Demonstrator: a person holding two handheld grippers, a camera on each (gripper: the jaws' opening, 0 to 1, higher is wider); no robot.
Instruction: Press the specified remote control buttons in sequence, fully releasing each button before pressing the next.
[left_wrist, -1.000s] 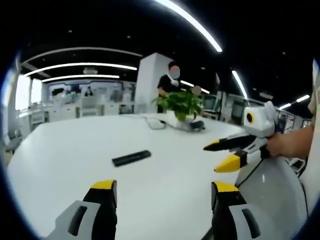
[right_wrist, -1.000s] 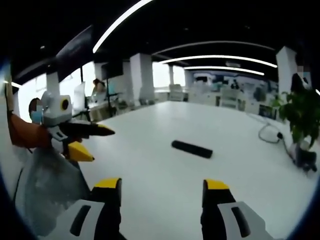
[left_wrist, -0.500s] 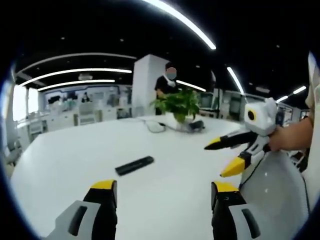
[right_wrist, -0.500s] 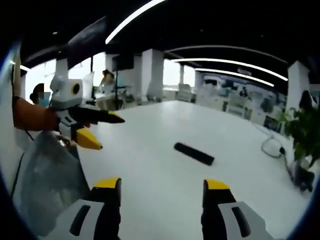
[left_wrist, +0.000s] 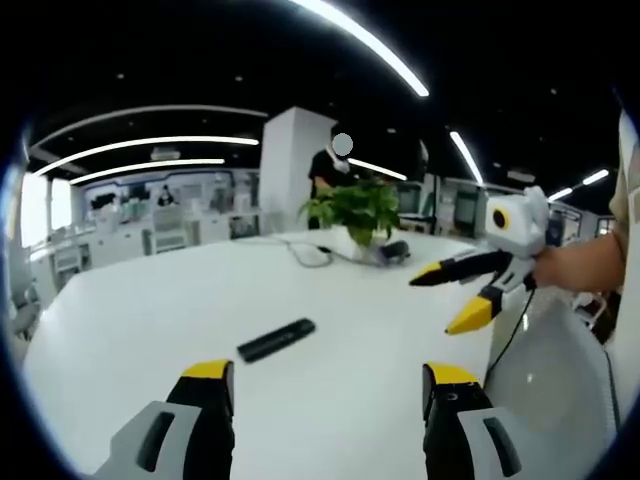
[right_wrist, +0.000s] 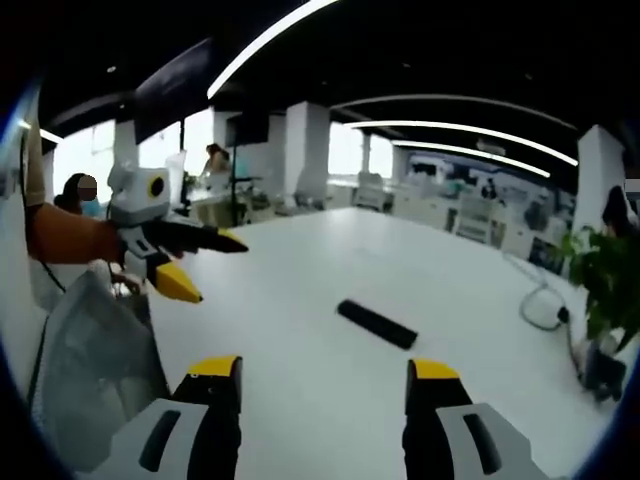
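A black remote control (left_wrist: 276, 340) lies flat on the white table (left_wrist: 150, 310); in the right gripper view the remote (right_wrist: 377, 323) sits ahead of the jaws. My left gripper (left_wrist: 325, 378) hovers above the table, open and empty, well short of the remote. Open and empty too, my right gripper (right_wrist: 325, 374) hangs above the table. In the left gripper view the right gripper (left_wrist: 458, 296) enters from the right, jaws apart, held by a hand. In the right gripper view the left gripper (right_wrist: 203, 262) enters from the left, also with jaws apart.
A potted green plant (left_wrist: 360, 208) stands at the table's far side with a white cable (left_wrist: 312, 254) beside it. A person (left_wrist: 328, 172) stands behind the plant. The plant (right_wrist: 605, 270) and cable (right_wrist: 545, 310) sit at the right in the right gripper view. Office desks fill the background.
Both views have shifted a little with the hands. In the left gripper view the right gripper sits slightly higher, with its jaws a bit wider apart. The remote has not moved.
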